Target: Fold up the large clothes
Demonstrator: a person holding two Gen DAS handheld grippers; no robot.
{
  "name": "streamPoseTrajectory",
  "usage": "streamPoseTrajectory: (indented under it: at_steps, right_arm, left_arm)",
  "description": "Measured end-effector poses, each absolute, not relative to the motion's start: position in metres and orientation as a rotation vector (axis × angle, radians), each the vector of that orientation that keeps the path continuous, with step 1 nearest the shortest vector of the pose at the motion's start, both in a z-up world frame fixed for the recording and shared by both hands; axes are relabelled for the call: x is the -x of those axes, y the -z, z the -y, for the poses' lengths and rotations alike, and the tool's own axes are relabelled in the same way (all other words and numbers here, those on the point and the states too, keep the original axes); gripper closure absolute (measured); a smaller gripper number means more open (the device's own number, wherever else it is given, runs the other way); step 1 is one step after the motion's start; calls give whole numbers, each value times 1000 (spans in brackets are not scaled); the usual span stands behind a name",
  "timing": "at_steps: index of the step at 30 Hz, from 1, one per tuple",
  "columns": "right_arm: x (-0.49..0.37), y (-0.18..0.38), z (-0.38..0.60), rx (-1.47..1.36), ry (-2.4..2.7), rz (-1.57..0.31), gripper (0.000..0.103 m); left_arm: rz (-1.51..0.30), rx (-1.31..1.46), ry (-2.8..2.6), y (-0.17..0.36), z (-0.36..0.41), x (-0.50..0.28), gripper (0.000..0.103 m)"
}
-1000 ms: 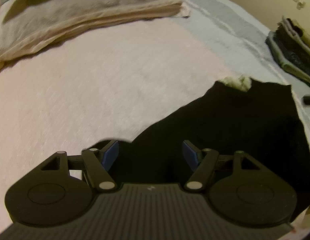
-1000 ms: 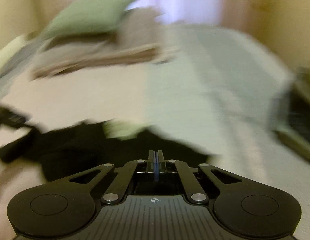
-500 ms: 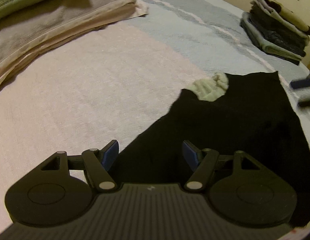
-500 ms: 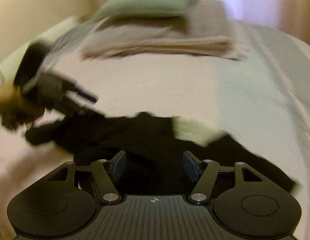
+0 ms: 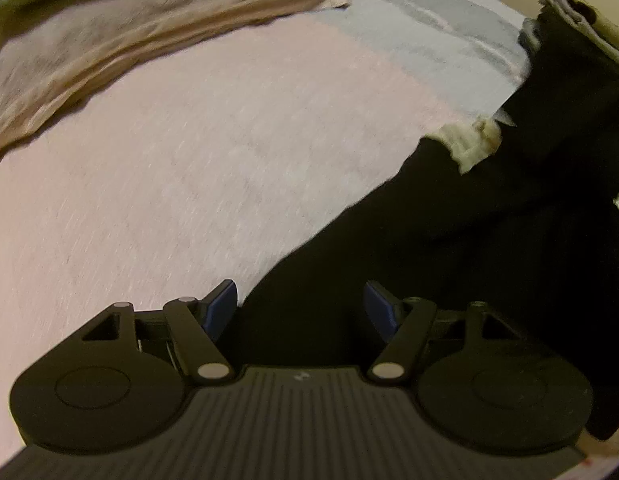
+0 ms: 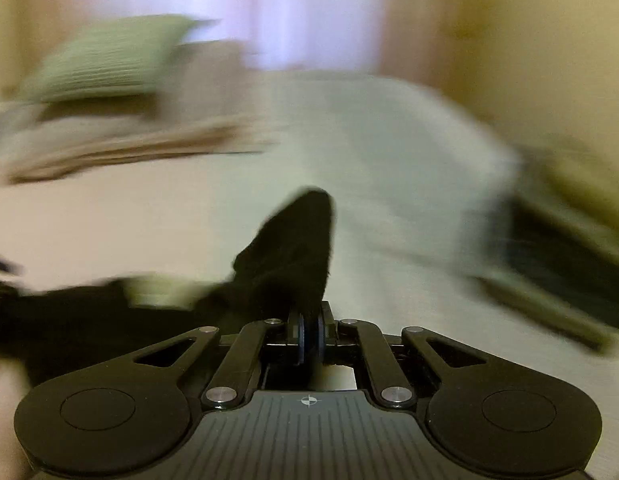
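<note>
- Left tongs (image 5: 300,306): spread apart, gripping nothing, low over the near edge of the garment (image 5: 489,248).
- Right tongs (image 6: 309,334): pressed together, pinching a raised fold of the garment (image 6: 297,248).
- Garment: black, with a pale lining patch (image 5: 471,146); it lies on the bed (image 5: 197,168), partly lifted.
- Right view: blurred.

Right claw (image 6: 309,330), open 0.5 s ago, now clamped on black garment (image 6: 297,248), lifting its edge
</note>
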State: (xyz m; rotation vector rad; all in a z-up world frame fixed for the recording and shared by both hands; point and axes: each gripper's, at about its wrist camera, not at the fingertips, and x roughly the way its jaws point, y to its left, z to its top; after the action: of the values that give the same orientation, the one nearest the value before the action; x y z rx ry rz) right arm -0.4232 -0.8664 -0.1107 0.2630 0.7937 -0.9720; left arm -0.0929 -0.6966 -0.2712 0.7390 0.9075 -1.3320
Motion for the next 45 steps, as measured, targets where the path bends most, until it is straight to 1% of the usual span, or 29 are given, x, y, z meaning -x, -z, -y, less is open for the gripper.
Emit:
streamPoseTrajectory:
  at_steps: [1,3,5,6,8,11,14,17,19,21,22,23,24,25,26,29,31,36,37,39,42,44,45]
  right_arm:
    - [442,109,874,-253,1072,-817,100]
    - [477,111,895,-305,1265,-885,96]
    - [488,110,899,-329,1309,-882,83]
    - [483,111,896,-316,1272,-863,79]
    - [459,120,890,-306,1128,-832,65]
    - [411,158,905,-380,802,-830,55]
    - [360,198,930,-368,544,-874,50]
    - [322,236,958,-296,361,-950,49]
    - [311,249,975,-296,298,-988,49]
    - [305,262,991,-341,230,-1042,50]
    - [303,264,993,-364,207,-1058,63]
    - [304,263,990,-380,187,-1058,96]
    - [305,260,988,-390,183,-1071,101]
    - [305,251,981,-374,203,-1062,102]
    - [308,237,972,-353,221,-1036,103]
    - [315,189,940,-293,261,-962,103]
    - [323,153,912,-246,283,-892,103]
    - [326,50,860,-187,298,-715,103]
    - [321,27,856,-178,293,-676,103]
    - [306,-12,857,-159,269,-614,103]
    - [255,-34,874,-100,221,-567,103]
    - [208,-28,900,-76,212,-559,103]
    - [186,-20,915,-86,217,-557,103]
  left_arm:
    - [-902,-731,1348,270,703,95,37]
    - [-885,-728,1380,267,716,101,37]
    - [-867,-736,1427,265,732,107,37]
    - [-858,-746,1453,266,740,111,37]
    - [-851,-770,1489,271,755,118,37]
    - [-888,-800,1531,287,777,119,37]
    - [-978,-816,1566,310,791,114,38]
    - [-1067,-817,1594,326,797,107,40]
    - [-1107,-834,1604,333,803,103,41]
    - [-1156,-854,1608,339,808,101,46]
    - [-1169,-864,1607,341,810,101,55]
    - [-1165,-875,1601,340,811,102,64]
    - [-1161,-887,1596,339,812,102,71]
    - [-1160,-892,1590,337,812,103,85]
    - [-1160,-886,1582,333,809,103,89]
    - [-1078,-833,1565,303,786,110,92]
    - [-1012,-764,1550,270,761,116,92]
    - [-848,-567,1439,165,676,120,95]
    - [-825,-541,1413,143,661,116,103]
    - [-747,-511,1369,91,632,107,103]
    - [-659,-483,1338,24,614,88,102]
    - [-602,-485,1311,-4,624,69,102]
    - [-586,-485,1301,-8,635,60,102]
